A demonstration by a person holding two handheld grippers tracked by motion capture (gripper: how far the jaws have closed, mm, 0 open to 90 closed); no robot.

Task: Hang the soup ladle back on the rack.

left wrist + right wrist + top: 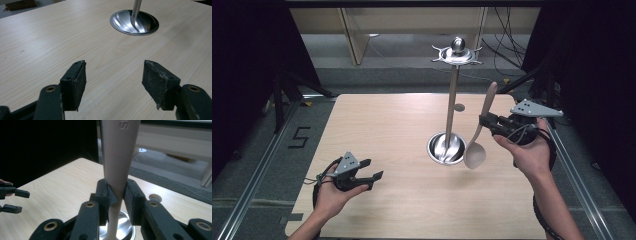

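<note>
A beige spoon (480,134) hangs nearly upright above the table, bowl end down, handle up. My right gripper (484,120) is shut on its handle; in the right gripper view the pads pinch the narrow part of the spoon (117,165). Just left of the spoon stands a metal utensil stand (452,95) with a round dish base (445,148) and a hooked top ring (456,54). My left gripper (373,170) is held low over the table's front left, open, with nothing between its pads (75,85). The stand base (134,23) lies ahead of it.
The wooden table (377,125) carries a small round hole (459,107) behind the stand. Metal rails run along both sides of the table. Wooden furniture legs and cables lie on the floor beyond the far edge.
</note>
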